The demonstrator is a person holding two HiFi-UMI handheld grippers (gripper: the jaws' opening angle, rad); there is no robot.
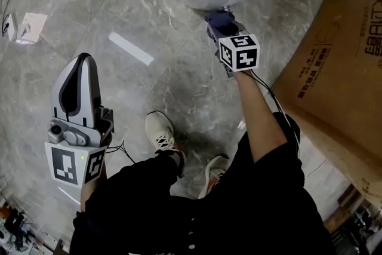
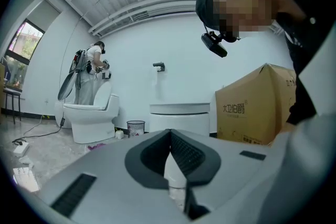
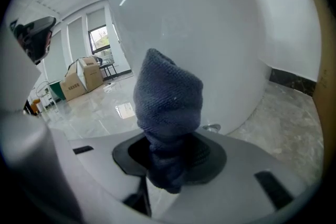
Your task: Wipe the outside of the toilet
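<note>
My right gripper (image 3: 170, 159) is clamped down on a dark blue cloth (image 3: 168, 99). The jaws pinch its lower end, and the rest stands out in front of them as a bunched wad. The wad points at the curved white side of the toilet (image 3: 210, 34), low on the bowl where it tucks in toward the floor (image 1: 149, 86). It is right up at the porcelain, but I cannot tell from either view whether it is pressing or just short of touching. My left gripper (image 1: 85, 60) hangs well apart over bare floor on the other side of my legs, tips together with nothing between them.

I judge that I am at a wiping stroke on the underside curve, with most of the outer shell yet to cover.

The grip worries me first. The jaws hold only a narrow neck of cloth, so drag against the porcelain could pull the wad sideways or draw it out. If it folds back, the hard jaw faces meet the glaze instead of the fabric. The contact patch is also small and rounded, so a quick pass would likely leave strips unwiped.

The cardboard box (image 1: 340, 68) stands near on my right, and a wide sweep that way could knock my arm into it. The cable (image 1: 270, 94) trailing from the right gripper runs back along my forearm and could catch on my knee if I reach further under.
</note>
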